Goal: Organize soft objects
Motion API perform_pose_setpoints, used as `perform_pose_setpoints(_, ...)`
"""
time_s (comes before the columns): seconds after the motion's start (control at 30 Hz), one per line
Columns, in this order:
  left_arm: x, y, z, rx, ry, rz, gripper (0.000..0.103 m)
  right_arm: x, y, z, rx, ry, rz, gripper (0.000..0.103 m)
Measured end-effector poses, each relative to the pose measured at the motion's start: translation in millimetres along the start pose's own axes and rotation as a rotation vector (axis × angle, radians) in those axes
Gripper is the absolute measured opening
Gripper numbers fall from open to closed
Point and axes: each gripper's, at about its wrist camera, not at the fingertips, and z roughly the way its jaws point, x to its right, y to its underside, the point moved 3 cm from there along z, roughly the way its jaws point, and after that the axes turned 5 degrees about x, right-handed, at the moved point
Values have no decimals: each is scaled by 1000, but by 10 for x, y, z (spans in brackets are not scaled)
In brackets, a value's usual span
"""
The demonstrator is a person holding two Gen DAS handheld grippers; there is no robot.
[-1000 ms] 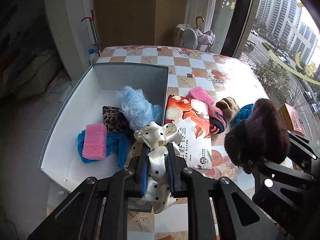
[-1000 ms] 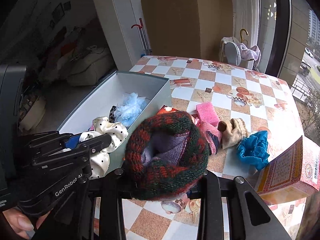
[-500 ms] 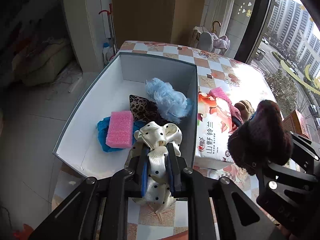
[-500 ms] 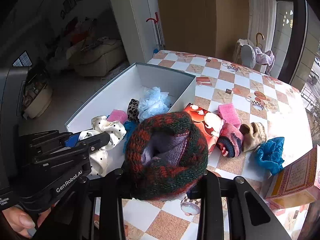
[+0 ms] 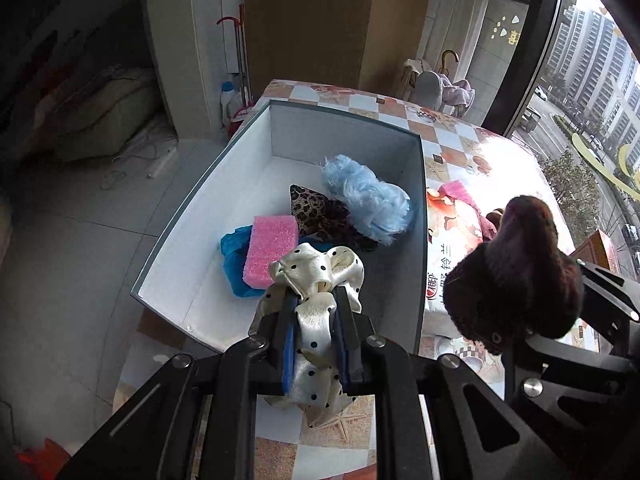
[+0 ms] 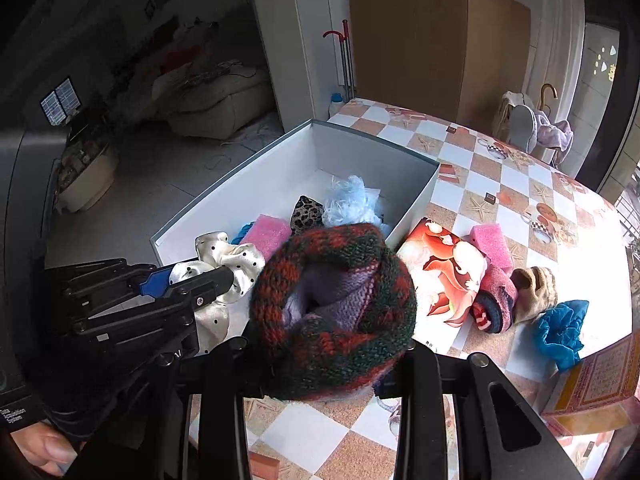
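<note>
My left gripper (image 5: 316, 300) is shut on a cream polka-dot satin scrunchie (image 5: 316, 280), held above the near end of the white box (image 5: 224, 184). My right gripper (image 6: 332, 360) is shut on a red and green knitted roll (image 6: 332, 308), beside the box's near right corner; its fingertips are hidden by the wool. In the box lie a pink sponge (image 5: 272, 250), a blue cloth (image 5: 232, 256), a leopard-print piece (image 5: 316, 208) and a light blue fluffy piece (image 5: 366, 200). In the right wrist view the scrunchie (image 6: 224, 260) shows in the left gripper (image 6: 200, 280).
On the checked tablecloth (image 6: 500, 184) lie a red printed tissue pack (image 6: 444, 268), a second pink sponge (image 6: 492, 244), a pink sock roll (image 6: 494, 300), a beige glove (image 6: 536, 288), a blue scrunchie (image 6: 560, 328) and a patterned carton (image 6: 600, 384). A hand (image 6: 44, 448) shows at the lower left.
Both grippers have moved left with their loads, from over the table beside the tissue pack to the box's near end. The box now fills more of both views.
</note>
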Motion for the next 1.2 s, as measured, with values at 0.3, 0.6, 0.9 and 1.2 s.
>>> perform_pose_setpoints(0.3,-63,-3,40,-4,-4,-19,18,-66,-60,74,-7,-3,-21,36)
perform_pose_setpoints(0.6,-81,-33,105,-14,-9,-13,18,-39,-182,119,1,7,-22,36)
perform_pose_setpoints(0.9,-102,-65,142,-19,-9,-13,18,-16,-217,142,-1,7,-17,36)
perform_pose_setpoints(1.2,-121,-66,152,-19,-10,-20,18,-29,-213,157,0,5,-17,36)
